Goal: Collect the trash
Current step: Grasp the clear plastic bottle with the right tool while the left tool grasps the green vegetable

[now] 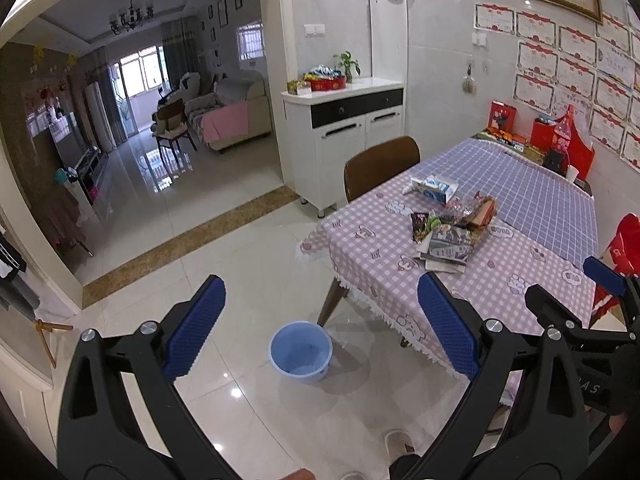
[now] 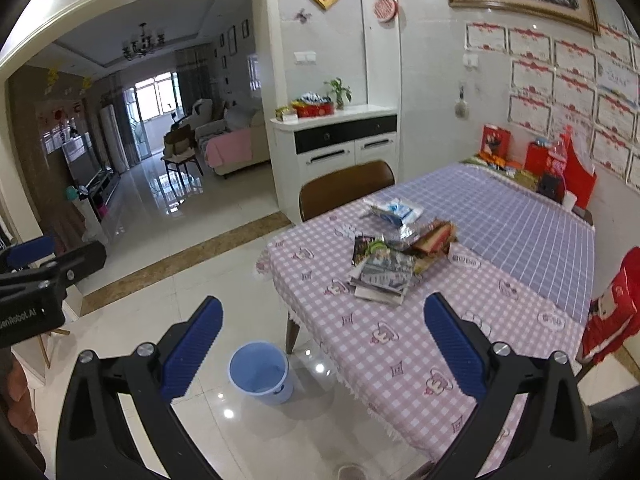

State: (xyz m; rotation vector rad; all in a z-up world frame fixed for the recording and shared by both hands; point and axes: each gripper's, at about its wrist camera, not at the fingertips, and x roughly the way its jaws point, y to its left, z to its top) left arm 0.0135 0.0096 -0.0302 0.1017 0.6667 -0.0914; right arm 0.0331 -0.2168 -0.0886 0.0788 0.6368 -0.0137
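On the far left, through a wide doorway, a living room opens out with a sofa draped in pink and a dark chair on the glossy tiled floor.

The left gripper hangs over that floor, its blue-padded fingers spread wide with nothing between them. Framed in the gap, a light blue bucket stands upright on the tiles just beside the near leg of the counter; from the right wrist view the same bucket looks to hold nothing, though the glare on its inside makes that hard to be sure of.

Behind it, a white cabinet stands against the wall with a small plant and some red packages on top, and a brown chair is pushed in at the counter's far side.

The counter wears a pink checked cloth with a blue checked one farther back. Near the middle of the pink part lies the trash: a loose heap of crumpled wrappers, snack packets and printed leaflets, with a white and blue tissue pack just behind it. The right view shows the same pile, well apart from either set of fingers.

The right gripper hovers above the counter's near edge, fingers likewise held wide and empty. In the left view it shows at the right margin. Red gift bags stand against the wall at the counter's far end, under rows of certificates.
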